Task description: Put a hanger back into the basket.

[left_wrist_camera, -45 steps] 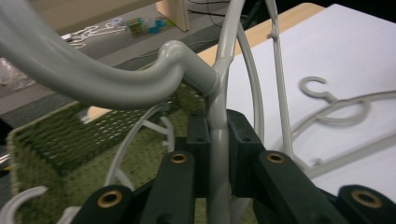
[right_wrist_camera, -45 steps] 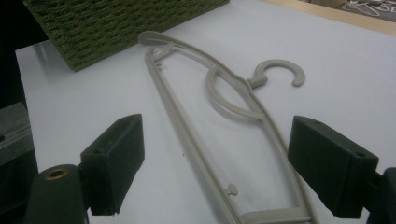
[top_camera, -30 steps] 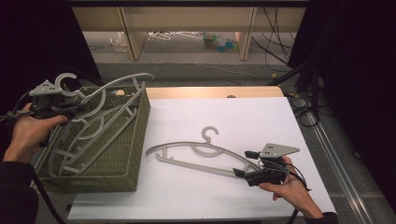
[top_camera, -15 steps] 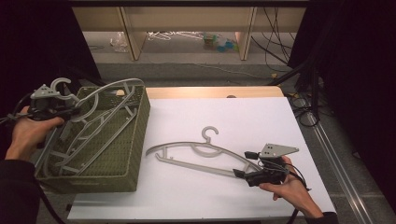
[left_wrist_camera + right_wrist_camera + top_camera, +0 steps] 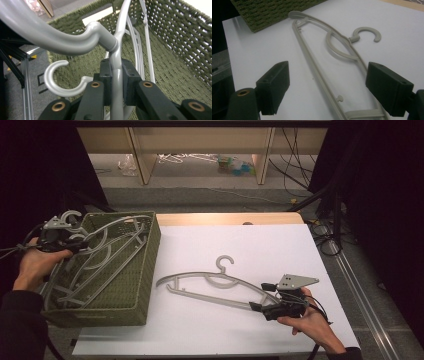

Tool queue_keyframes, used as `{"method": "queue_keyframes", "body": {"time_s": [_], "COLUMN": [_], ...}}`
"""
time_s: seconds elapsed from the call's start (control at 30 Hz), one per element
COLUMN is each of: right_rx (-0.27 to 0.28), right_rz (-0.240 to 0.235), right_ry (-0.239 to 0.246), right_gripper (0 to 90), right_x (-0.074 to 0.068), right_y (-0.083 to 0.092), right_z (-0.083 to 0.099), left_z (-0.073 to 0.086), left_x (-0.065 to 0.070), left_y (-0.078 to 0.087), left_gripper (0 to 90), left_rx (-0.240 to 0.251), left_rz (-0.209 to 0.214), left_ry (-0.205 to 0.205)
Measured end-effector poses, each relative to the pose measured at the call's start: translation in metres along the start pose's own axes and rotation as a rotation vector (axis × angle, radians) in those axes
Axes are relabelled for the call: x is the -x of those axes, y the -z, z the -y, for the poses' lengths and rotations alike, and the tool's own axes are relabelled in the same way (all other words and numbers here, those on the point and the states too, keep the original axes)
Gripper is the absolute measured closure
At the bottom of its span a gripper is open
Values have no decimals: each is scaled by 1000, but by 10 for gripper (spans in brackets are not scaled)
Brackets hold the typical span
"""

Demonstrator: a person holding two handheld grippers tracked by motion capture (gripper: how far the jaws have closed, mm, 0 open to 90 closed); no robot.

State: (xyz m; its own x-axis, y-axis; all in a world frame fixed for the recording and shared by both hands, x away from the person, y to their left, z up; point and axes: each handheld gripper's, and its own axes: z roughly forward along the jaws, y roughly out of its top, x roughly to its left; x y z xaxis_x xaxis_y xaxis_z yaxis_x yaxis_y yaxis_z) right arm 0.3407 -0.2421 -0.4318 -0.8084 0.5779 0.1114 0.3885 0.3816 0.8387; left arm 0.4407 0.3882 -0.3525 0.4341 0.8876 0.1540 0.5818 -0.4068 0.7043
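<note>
Jaws of left gripper [image 5: 116, 82] clamping grey hanger [image 5: 117, 50], lowering it deeper into green basket [image 5: 150, 250]; right gripper [image 5: 327, 87] staying spread around table hanger [image 5: 329, 47], grasp pending.

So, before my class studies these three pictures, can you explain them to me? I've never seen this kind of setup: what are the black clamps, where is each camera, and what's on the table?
No robot here: a person holds a hand-operated two-jaw clamp in each hand. The high view looks down from above the person's side of the white table. The other two pictures come from small cameras riding on each clamp, looking along its jaws.

The left gripper is shut on the bar of a grey hanger, held over a green woven basket with more hangers inside. The right gripper is open, its jaws on either side of another grey hanger lying on the table, not yet gripping it.

Behind the table are a floor, shelving and cables.
</note>
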Motion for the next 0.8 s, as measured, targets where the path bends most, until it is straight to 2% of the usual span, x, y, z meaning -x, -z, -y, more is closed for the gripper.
{"method": "queue_keyframes", "body": {"time_s": [0.07, 0.13, 0.2, 0.23, 0.3, 0.33, 0.37, 0.4, 0.43, 0.47, 0.5, 0.53, 0.57, 0.6, 0.63, 0.67, 0.77, 0.8], "right_rx": [0, 0, 0, 3, 0, 1, 2, 1, 2, -2, -2, -4, 1, 1, 1, 2, -1, -4], "right_rz": [-4, -4, -6, -3, -2, -3, -3, -6, -8, -9, -9, -9, -5, -5, -3, -3, -3, -9], "right_ry": [2, 2, 0, 4, 0, 2, 1, 0, -1, -5, -5, -4, 0, 0, 2, 2, 3, -4], "right_gripper": [205, 206, 206, 206, 206, 206, 206, 206, 206, 206, 206, 207, 207, 207, 207, 206, 208, 208], "right_x": [0, 1, 1, 1, 0, 0, 0, 0, 1, 0, 0, 0, 0, 0, 0, 0, 0, 0], "right_y": [0, 0, 0, 0, 0, 0, 0, 0, 0, 0, 0, 0, 0, 0, 0, 0, 0, 0], "right_z": [0, 0, 0, 0, 0, 0, 0, 0, 0, 0, 0, 0, 0, 0, 0, 0, 0, 0], "left_z": [2, 1, 1, 2, 3, 2, 3, 4, 6, 9, 9, 11, 12, 12, 13, 13, 20, 22], "left_x": [3, 3, 4, 8, 11, 10, 9, 8, 7, 8, 8, 10, 9, 9, 11, 7, 7, 6], "left_y": [-8, -14, -18, -26, -30, -34, -35, -36, -36, -37, -37, -40, -41, -41, -42, -43, -48, -50], "left_gripper": [803, 798, 794, 793, 792, 792, 792, 790, 790, 788, 788, 788, 788, 787, 787, 788, 789, 788], "left_rx": [26, -29, -27, -42, -49, -50, -64, -55, -52, -45, -45, -19, -41, -41, -66, -91, -98, -104], "left_rz": [0, 24, 29, 36, 34, 43, 39, 40, 41, 28, 28, 23, 16, 16, 7, 22, 9, 5], "left_ry": [13, 13, 15, 1, 12, -16, -13, -15, -5, 50, 50, 66, 40, 40, 53, -4, 14, -1]}}
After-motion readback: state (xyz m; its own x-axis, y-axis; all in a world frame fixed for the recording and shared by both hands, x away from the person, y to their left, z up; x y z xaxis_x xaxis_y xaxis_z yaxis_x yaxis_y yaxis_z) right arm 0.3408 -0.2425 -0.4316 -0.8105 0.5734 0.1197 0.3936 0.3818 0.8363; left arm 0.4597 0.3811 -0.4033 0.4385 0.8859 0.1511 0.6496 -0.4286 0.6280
